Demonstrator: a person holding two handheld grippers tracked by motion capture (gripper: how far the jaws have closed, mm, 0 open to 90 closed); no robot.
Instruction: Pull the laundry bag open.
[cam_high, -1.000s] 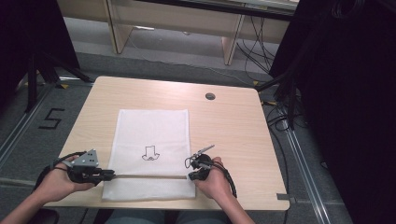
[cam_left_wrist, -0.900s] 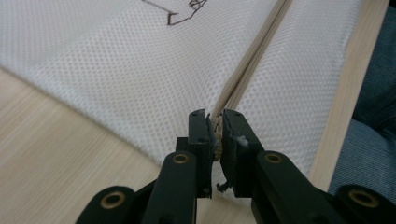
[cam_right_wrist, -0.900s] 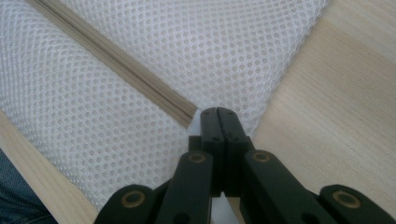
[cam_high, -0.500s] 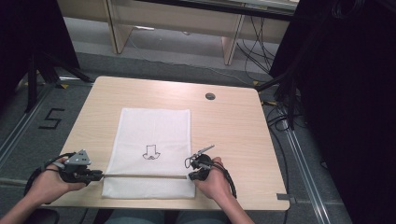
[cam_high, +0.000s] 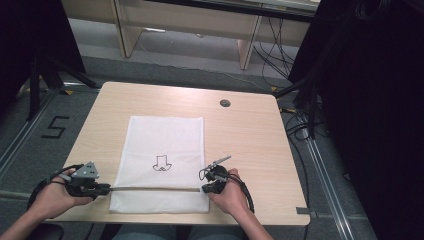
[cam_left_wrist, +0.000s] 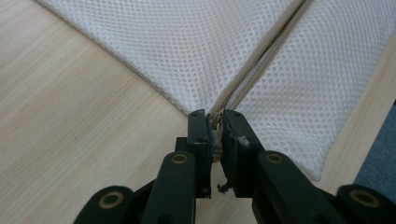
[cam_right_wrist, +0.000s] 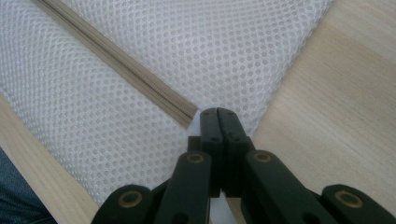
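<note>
A white mesh bag (cam_high: 165, 140) lies flat on the wooden table (cam_high: 250, 145), with a beige zipper (cam_high: 155, 188) running across it near the front edge. My left gripper (cam_high: 107, 189) is at the bag's left edge. In the left gripper view it (cam_left_wrist: 215, 116) is shut on the small zipper pull (cam_left_wrist: 215, 125), and the zipper (cam_left_wrist: 261, 51) runs away from the jaws. My right gripper (cam_high: 206, 189) is at the bag's right edge. In the right gripper view it (cam_right_wrist: 217, 112) is shut on the mesh beside the zipper's end (cam_right_wrist: 184, 109).
A black arrow-like print (cam_high: 162, 163) marks the bag's middle. A round cable hole (cam_high: 225, 103) sits at the table's back right. Bare tabletop lies to the right of the bag. A "5" (cam_high: 54, 127) is taped on the floor at left, and cables (cam_high: 295, 125) hang at right.
My left gripper has slid a little to the left along the zipper line with the pull in it. The right gripper has stayed put.
</note>
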